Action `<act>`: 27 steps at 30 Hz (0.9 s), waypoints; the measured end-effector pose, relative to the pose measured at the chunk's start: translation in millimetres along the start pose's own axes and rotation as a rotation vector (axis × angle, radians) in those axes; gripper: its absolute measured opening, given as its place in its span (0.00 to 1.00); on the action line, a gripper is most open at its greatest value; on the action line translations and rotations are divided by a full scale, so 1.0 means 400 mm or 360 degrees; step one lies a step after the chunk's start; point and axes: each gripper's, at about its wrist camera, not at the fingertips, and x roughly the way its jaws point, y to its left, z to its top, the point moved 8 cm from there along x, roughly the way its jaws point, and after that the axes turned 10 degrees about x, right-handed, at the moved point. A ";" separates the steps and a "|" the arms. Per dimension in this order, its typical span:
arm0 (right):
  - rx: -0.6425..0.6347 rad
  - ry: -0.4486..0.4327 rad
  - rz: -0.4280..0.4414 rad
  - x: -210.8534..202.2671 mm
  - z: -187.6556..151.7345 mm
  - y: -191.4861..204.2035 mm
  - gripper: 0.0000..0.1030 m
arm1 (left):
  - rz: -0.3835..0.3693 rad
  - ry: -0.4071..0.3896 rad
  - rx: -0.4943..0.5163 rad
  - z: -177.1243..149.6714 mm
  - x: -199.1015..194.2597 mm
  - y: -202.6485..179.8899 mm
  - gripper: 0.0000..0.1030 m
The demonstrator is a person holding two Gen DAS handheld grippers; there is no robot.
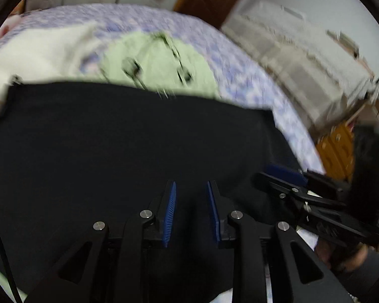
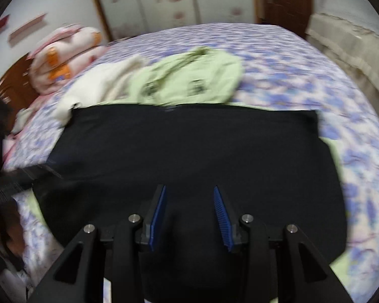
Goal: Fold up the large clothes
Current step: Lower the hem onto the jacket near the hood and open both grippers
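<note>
A large black garment point(image 1: 128, 136) point(image 2: 189, 146) lies spread flat on the bed, its far edge straight. My left gripper point(image 1: 191, 186) hovers over the garment's near part, its blue pads apart with only the cloth lying below them. My right gripper point(image 2: 190, 189) is likewise open above the near middle of the black cloth. Each gripper shows in the other's view: the right gripper point(image 1: 285, 174) at the garment's right edge, the left gripper point(image 2: 25, 174) at its left edge. Both views are blurred.
Beyond the black garment lie a light green garment point(image 1: 159, 60) point(image 2: 189, 75) and a white one point(image 1: 38, 53) point(image 2: 101, 80). The bed has a purple flowered sheet point(image 2: 303, 70). A pink bundle of bedding point(image 2: 63, 50) sits at the headboard. A covered cabinet point(image 1: 303, 70) stands beside the bed.
</note>
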 end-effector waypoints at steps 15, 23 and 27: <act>0.0063 -0.0178 -0.0466 0.089 0.069 -0.222 0.28 | 0.0766 -0.0065 -0.0233 0.022 -0.056 0.476 0.17; 0.0227 -0.0207 -0.0888 -0.002 0.047 -0.518 0.30 | 0.0878 -0.0012 -0.0243 -0.030 -0.099 0.555 0.17; 0.0313 -0.0187 -0.0846 -0.025 0.037 -0.549 0.31 | 0.0925 0.0024 -0.0245 -0.039 -0.104 0.554 0.21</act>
